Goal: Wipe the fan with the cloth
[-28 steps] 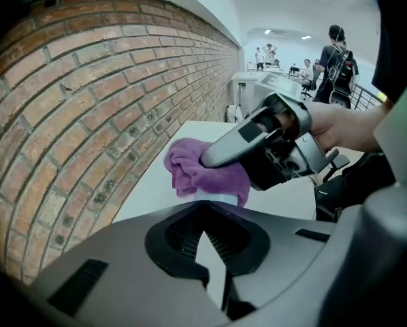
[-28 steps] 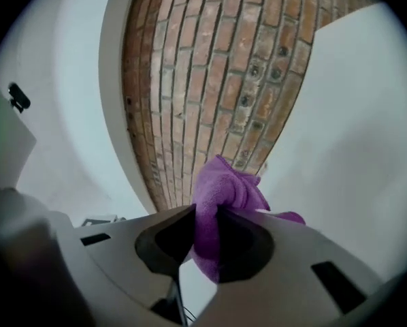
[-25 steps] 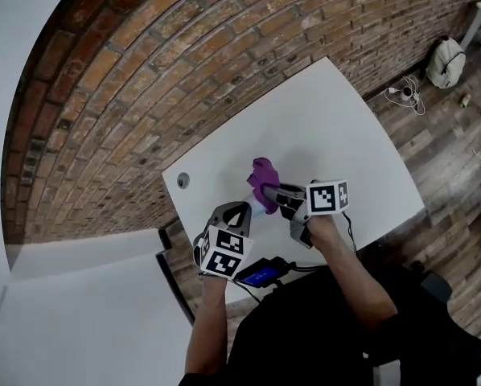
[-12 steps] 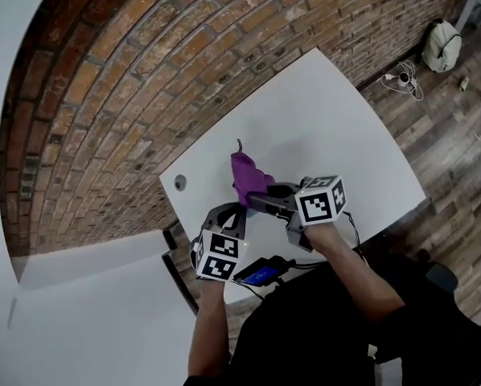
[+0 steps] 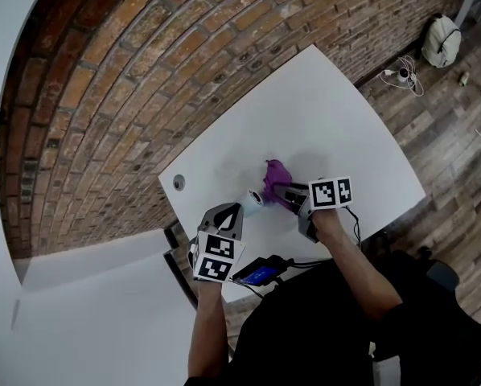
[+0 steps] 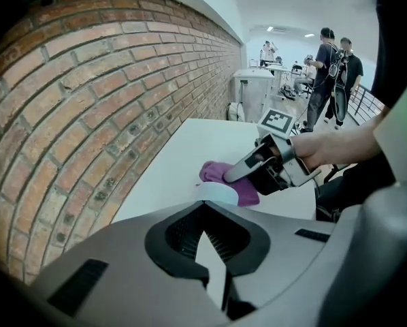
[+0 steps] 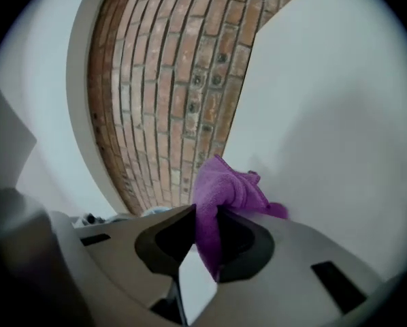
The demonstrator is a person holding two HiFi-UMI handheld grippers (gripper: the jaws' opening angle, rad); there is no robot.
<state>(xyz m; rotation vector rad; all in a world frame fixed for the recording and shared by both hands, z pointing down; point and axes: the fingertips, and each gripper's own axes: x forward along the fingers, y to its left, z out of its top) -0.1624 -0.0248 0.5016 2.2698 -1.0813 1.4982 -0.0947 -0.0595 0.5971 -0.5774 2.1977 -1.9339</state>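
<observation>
A small pale fan sits right at the tips of my left gripper, near the white table's front left. The left jaws are shut; the fan's rim shows just past them, and its lower part is hidden behind them. My right gripper is shut on a purple cloth, which bunches out of its jaws. In the left gripper view the cloth lies just behind the fan, with the right gripper reaching in from the right. Whether the cloth touches the fan I cannot tell.
The white table stands against a brick wall and has a round hole near its left corner. A device with a blue screen and cables lies at the near edge. A backpack rests on the wooden floor.
The right gripper swung the cloth up toward the wall, then brought it down and to the right, uncovering the fan. The left gripper stayed still.
</observation>
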